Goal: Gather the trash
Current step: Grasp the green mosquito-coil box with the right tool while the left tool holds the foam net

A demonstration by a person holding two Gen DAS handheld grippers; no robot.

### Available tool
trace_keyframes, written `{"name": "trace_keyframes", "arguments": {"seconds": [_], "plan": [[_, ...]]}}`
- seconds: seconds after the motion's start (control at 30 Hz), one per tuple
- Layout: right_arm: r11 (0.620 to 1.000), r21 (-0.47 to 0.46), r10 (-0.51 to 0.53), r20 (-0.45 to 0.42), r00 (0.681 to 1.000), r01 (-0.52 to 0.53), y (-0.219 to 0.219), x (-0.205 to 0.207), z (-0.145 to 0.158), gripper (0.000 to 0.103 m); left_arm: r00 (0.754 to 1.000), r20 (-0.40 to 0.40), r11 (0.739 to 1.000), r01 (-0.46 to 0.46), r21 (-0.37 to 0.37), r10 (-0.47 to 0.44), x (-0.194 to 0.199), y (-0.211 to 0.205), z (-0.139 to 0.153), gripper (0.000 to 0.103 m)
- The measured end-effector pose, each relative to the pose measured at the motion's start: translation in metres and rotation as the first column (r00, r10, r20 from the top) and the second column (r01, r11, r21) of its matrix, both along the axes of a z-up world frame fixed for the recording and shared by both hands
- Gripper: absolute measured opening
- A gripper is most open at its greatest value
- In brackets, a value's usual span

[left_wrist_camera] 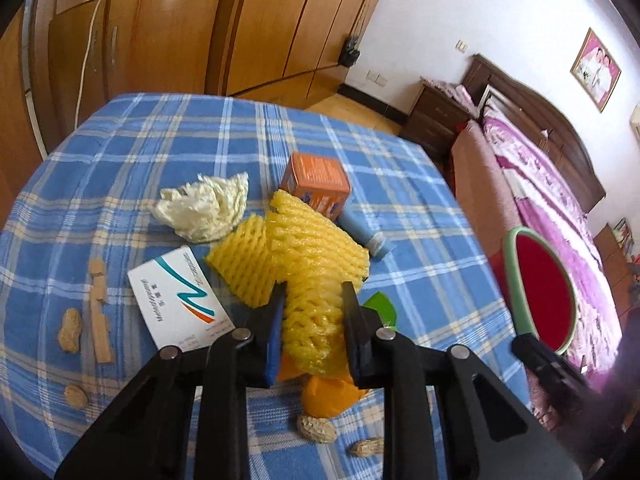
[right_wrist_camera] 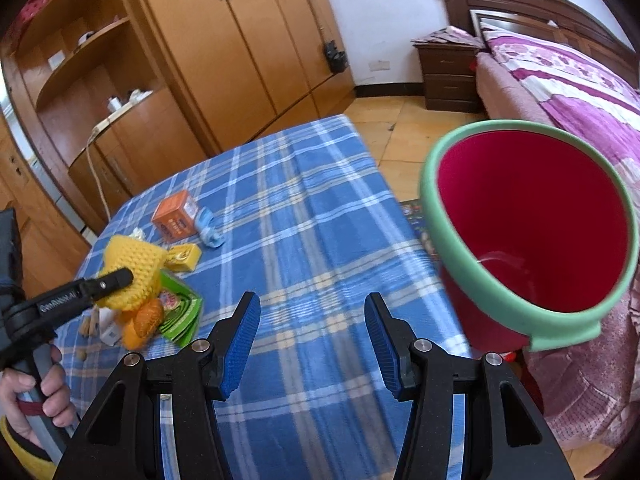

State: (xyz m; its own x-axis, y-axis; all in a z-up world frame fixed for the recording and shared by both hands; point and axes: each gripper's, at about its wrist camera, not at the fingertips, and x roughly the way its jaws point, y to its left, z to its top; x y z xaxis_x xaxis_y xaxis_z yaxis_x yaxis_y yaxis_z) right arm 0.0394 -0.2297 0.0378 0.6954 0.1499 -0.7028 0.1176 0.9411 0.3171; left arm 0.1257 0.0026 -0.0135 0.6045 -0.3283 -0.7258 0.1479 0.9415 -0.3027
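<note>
My left gripper [left_wrist_camera: 312, 308] is clamped on a yellow foam fruit net [left_wrist_camera: 308, 264] — a soft, crumpled mesh sleeve lifted just above the blue plaid tablecloth [left_wrist_camera: 160, 152]. My right gripper [right_wrist_camera: 312, 336] is spread wide with nothing between its blue pads, beside the table's edge, where a red bucket with a green rim [right_wrist_camera: 524, 220] shows a bare interior. Around the net lie a white foam net [left_wrist_camera: 204, 208], an orange carton [left_wrist_camera: 316, 180], a blue tube [left_wrist_camera: 362, 230], a white card [left_wrist_camera: 180, 300], peanuts [left_wrist_camera: 70, 330] and orange peel [left_wrist_camera: 328, 396] — all close beneath my grip.
</note>
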Motion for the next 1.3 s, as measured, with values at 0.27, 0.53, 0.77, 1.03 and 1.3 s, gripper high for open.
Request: {"name": "trace_keyframes", "arguments": {"seconds": [0.27, 0.53, 0.77, 1.03, 1.3], "plan": [[0.993, 0.014, 0.117, -0.024, 0.993, -0.117, 0.034, 0.021, -0.006, 0.056, 0.997, 0.039, 0.998, -0.059, -0.007, 0.059, -0.005, 0.022, 0.012, 0.025], [0.964, 0.012, 0.267, -0.06, 0.962, -0.267, 0.078, 0.034, -0.018, 0.056, 0.993, 0.047, 0.994, -0.105, 0.0, 0.105, -0.01, 0.044, 0.008, 0.025], [0.932, -0.087, 0.344, -0.096, 0.934, -0.352, 0.111, 0.044, -0.027, 0.056, 0.991, 0.041, 0.991, -0.13, -0.019, 0.13, -0.013, 0.059, 0.003, 0.025], [0.89, -0.163, 0.413, -0.103, 0.905, -0.425, 0.137, 0.062, -0.029, 0.07, 0.989, 0.041, 0.989, -0.142, -0.03, 0.144, -0.017, 0.069, 0.0, 0.025], [0.873, -0.212, 0.432, -0.083, 0.898, -0.439, 0.151, 0.07, -0.032, 0.069, 0.988, 0.038, 0.988, -0.148, -0.031, 0.149, -0.018, 0.074, -0.001, 0.025]]}}
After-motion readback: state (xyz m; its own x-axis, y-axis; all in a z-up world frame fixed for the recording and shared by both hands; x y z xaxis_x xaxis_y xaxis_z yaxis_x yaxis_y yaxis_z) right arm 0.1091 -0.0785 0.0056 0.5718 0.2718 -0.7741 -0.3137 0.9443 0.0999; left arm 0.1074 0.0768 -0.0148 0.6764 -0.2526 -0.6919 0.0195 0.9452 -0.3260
